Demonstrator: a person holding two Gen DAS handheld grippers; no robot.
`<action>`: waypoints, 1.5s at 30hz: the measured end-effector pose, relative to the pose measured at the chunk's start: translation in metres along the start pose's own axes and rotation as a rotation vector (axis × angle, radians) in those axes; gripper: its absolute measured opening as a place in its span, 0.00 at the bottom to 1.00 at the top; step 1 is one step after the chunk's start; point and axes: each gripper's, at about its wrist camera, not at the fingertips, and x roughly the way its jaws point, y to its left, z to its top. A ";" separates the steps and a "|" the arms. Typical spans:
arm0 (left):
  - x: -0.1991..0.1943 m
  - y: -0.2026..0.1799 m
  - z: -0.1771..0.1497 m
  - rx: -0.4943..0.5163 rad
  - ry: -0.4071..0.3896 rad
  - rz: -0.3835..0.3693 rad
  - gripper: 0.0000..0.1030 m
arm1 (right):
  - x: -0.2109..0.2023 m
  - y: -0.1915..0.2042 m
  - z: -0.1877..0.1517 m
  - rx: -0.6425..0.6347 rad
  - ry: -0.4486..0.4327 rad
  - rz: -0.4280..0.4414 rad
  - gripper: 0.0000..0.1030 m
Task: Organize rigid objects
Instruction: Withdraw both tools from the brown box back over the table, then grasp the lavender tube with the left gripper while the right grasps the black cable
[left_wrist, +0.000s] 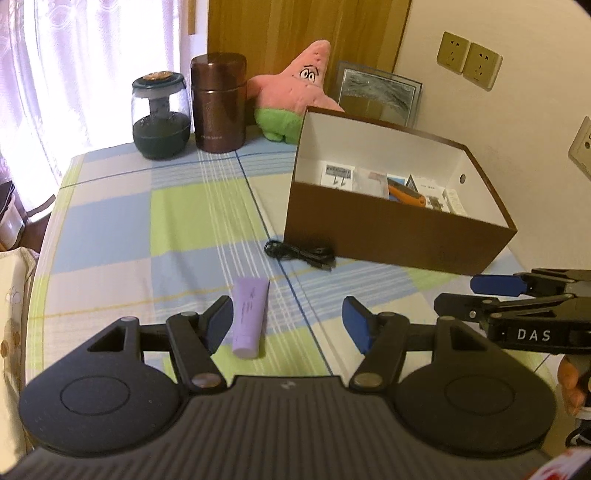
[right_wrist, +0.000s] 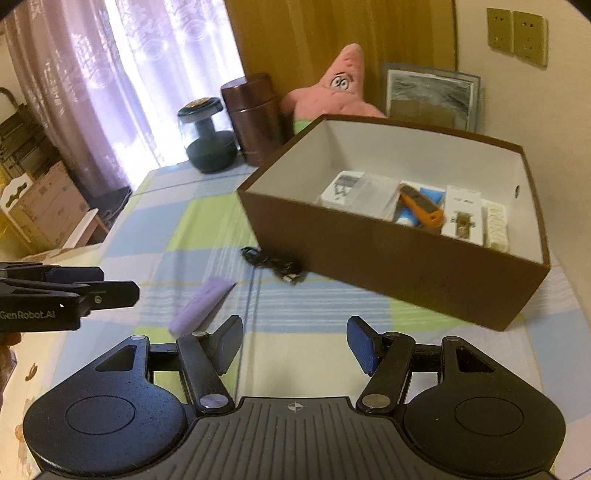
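1. Table (left_wrist: 110, 221), covered by a checked cloth in blue, green and cream; everything listed below stands or lies on it.
2. Box (left_wrist: 388, 232), brown outside, white inside, open at the top, on the right half of the table near the wall. Inside lie small packets and cards, among them an orange tool (right_wrist: 421, 205) resting on the others.
3. Plush star (left_wrist: 299, 92), pink with green shorts, upright against the wood panel behind the box.
4. Canister (left_wrist: 218, 103), brown metal, upright at the far edge, just left of the plush.
5. Jar (left_wrist: 160, 114), clear with a dark base and dark lid, beside the canister on its left.
6. Framed picture (left_wrist: 380, 92), leaning on the wall behind the box.
7. Left gripper (left_wrist: 288, 328), low in its own view, jaws spread with nothing between the pads. The tube lies on the cloth just ahead of its left finger, not touched.
8. Right gripper (right_wrist: 293, 345), jaws likewise spread and empty, above bare cloth in front of the box. In the left view it shows at the right edge, beside the left gripper.
9. Tube (left_wrist: 249, 321), lilac, lying flat on the cloth in front of the box, well apart from it, its cap end toward the camera.
10. Cable (left_wrist: 301, 254), black, coiled loosely, lying just beside the box's near left corner.
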 end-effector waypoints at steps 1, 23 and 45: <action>-0.001 0.000 -0.003 0.001 0.002 0.004 0.60 | 0.000 0.002 -0.002 -0.002 0.002 0.002 0.58; 0.011 0.018 -0.037 -0.020 0.084 0.048 0.60 | 0.029 0.033 -0.026 -0.044 0.063 0.030 0.58; 0.083 0.034 -0.025 0.015 0.160 0.083 0.59 | 0.096 0.023 -0.014 -0.082 0.072 0.030 0.58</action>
